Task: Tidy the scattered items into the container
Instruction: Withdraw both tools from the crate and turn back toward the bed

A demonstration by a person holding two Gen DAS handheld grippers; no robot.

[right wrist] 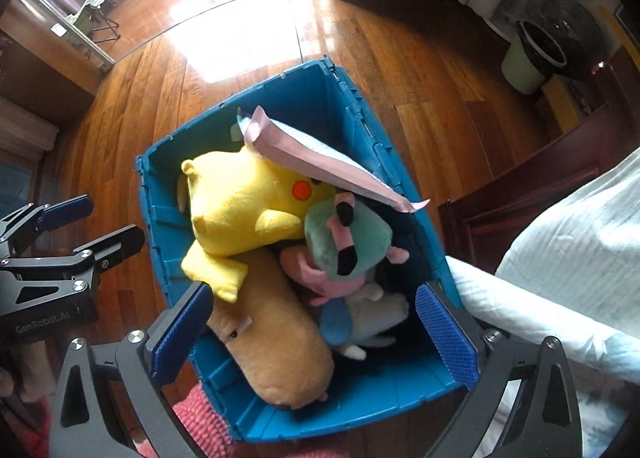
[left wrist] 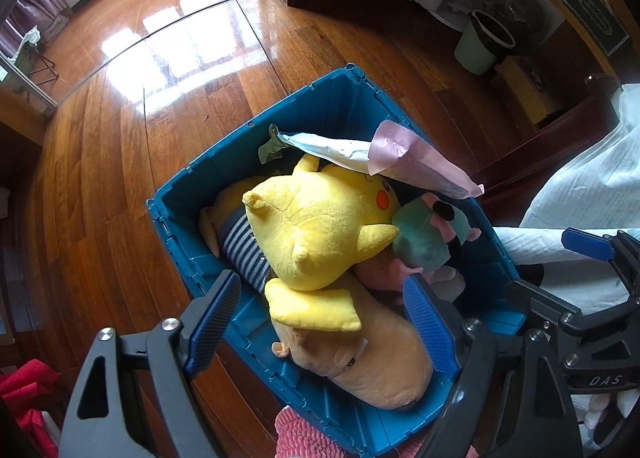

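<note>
On the wooden floor [left wrist: 120, 138] beside a white-covered bed [right wrist: 560, 238] stands a blue container [left wrist: 328, 106], packed with soft toys: a yellow plush [left wrist: 320, 226] lies over a tan plush [left wrist: 384, 358], a green-and-pink plush [right wrist: 344, 242] sits beside them, and a pink-edged packet [left wrist: 408, 162] leans across the top. Both grippers hover above it, the left gripper [left wrist: 320, 330] and right gripper [right wrist: 316, 334] spread wide, holding nothing. A pink knitted item [right wrist: 200, 418], possibly a slipper, shows at the near rim.

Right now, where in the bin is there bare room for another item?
Free: the blue bin's far end beyond the pink-white packet, and a strip of floor left of the tan plush. Crowded: the middle, around the yellow plush and green plush.
</note>
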